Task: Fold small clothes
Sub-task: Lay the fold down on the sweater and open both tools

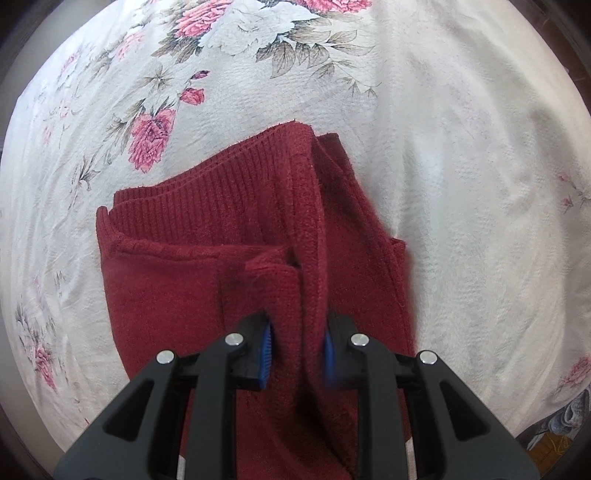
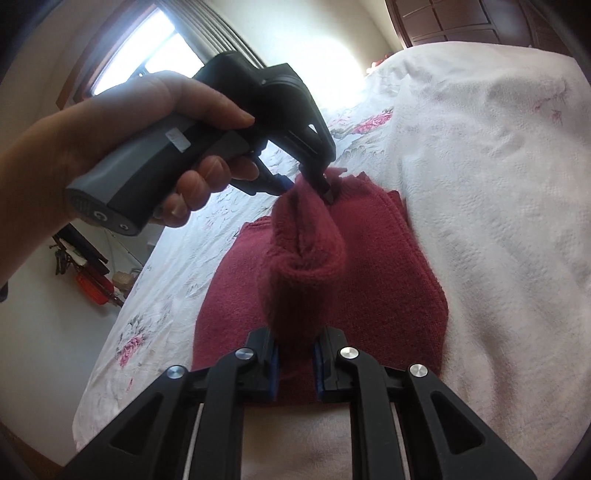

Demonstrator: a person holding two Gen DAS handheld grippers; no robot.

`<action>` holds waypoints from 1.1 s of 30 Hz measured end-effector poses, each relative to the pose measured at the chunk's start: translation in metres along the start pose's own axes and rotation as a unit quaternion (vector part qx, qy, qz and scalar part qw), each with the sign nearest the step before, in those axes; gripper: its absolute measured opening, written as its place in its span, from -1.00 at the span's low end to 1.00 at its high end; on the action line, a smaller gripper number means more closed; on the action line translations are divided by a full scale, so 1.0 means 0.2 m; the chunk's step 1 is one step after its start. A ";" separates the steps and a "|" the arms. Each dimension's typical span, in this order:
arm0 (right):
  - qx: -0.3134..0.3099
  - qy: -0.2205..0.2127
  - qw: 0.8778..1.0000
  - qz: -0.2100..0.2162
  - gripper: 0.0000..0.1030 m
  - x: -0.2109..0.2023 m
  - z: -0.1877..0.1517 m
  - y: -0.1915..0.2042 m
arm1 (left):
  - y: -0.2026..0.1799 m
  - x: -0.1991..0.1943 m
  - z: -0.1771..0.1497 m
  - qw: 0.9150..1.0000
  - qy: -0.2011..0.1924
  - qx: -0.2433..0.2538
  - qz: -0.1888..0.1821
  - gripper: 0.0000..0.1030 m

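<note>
- Presently, a dark red knitted garment (image 1: 207, 266) is seen lying on a white bedspread (image 1: 461, 166) printed with pink flowers; the garment is partly folded, with its ribbed hem (image 1: 207, 188) turned toward the far side in the left wrist view
- A raised fold of the garment is clamped between the blue pads (image 1: 266, 347) of the left gripper (image 1: 297, 345); the jaws are drawn close together on the cloth, and the fold stands up as a ridge running away from the camera
- In the right wrist view, the right gripper (image 2: 295, 354) is likewise closed on a thick roll of the same garment (image 2: 388, 266); the roll is pinched between its blue pads (image 2: 274, 356) and is lifted above the flat layer beneath
- The left gripper (image 2: 310, 181) is observed from the right wrist view at the far end of that roll, gripping the cloth there; it is held by a hand (image 2: 122, 122) wrapped round its grey and black handle
- The lifted ridge is thus held at both ends, one gripper at each; the remainder of the garment rests flat on the bedspread (image 2: 498, 147)
- A window (image 2: 147, 48) is noted behind the hand, and a dark wooden panel (image 2: 461, 18) is noted beyond the bed at upper right; small items on the floor at left are too small to be identified
</note>
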State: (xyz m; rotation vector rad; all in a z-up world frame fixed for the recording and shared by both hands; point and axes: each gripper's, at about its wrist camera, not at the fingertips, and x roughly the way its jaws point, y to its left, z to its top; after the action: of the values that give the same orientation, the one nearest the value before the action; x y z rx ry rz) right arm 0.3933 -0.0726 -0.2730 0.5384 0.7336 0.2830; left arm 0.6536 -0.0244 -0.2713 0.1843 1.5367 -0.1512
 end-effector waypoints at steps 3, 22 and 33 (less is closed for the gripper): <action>0.017 0.005 1.000 0.014 -0.74 0.00 0.00 -0.06 | -0.07 0.01 -0.02 1.000 -0.010 0.006 0.027 -0.61; 0.105 0.054 0.991 0.061 -0.74 0.04 0.03 -0.31 | -0.26 0.10 -0.08 0.994 -0.095 -0.034 0.031 -0.63; 0.158 0.059 0.980 0.105 -0.07 0.07 0.04 -0.40 | -0.05 -0.09 -0.12 0.974 -0.178 -0.061 -0.127 -0.01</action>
State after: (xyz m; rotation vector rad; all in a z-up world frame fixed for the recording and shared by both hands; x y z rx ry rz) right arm 0.4137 -0.1360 -0.3191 0.9098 0.8434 0.3996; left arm 0.6268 -0.0298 -0.2549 -0.1337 1.2011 -0.2756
